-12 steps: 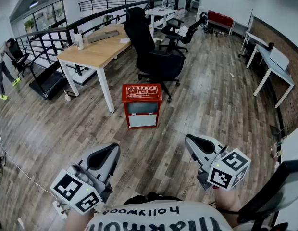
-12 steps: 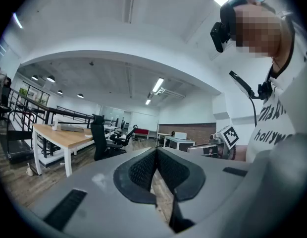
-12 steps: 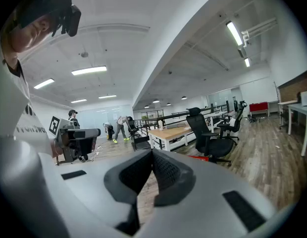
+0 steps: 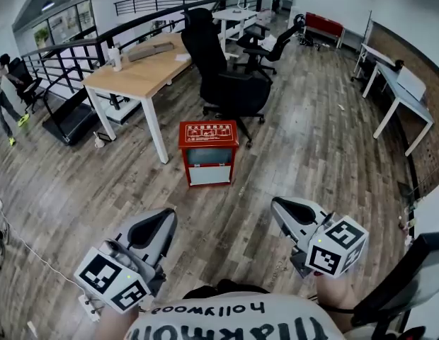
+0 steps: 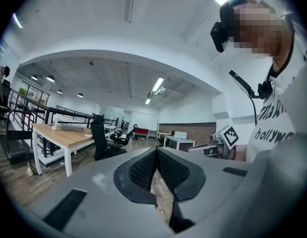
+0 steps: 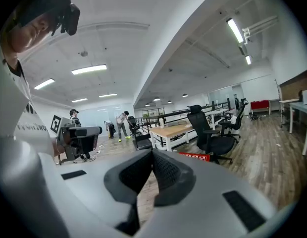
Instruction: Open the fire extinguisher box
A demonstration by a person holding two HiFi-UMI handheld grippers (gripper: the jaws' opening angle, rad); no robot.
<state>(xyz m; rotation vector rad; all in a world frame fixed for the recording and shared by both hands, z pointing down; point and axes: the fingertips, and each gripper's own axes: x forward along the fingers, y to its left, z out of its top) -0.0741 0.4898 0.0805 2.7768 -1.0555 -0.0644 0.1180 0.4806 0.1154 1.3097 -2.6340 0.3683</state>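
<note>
- Far left, around 9 o'clock in the head view, a person in the background has taken a step along the railing. That's about the only real change, and it has nothing to do with the job.
- Left gripper sits at 7 o'clock. It hasn't budged, its jaws are pressed together and there's nothing between them.
- The fire extinguisher box is dead ahead at 12 o'clock from both grippers. It's on the floor, just beside the desk leg and in front of the office chair. It has crept up the frame a hair at most and it looks shut.
- Right gripper at 5 o'clock is the same story, clamped together on nothing.
- So I'd say the task hasn't started. The box is well apart from both grippers, and they'd need to get over there first.
</note>
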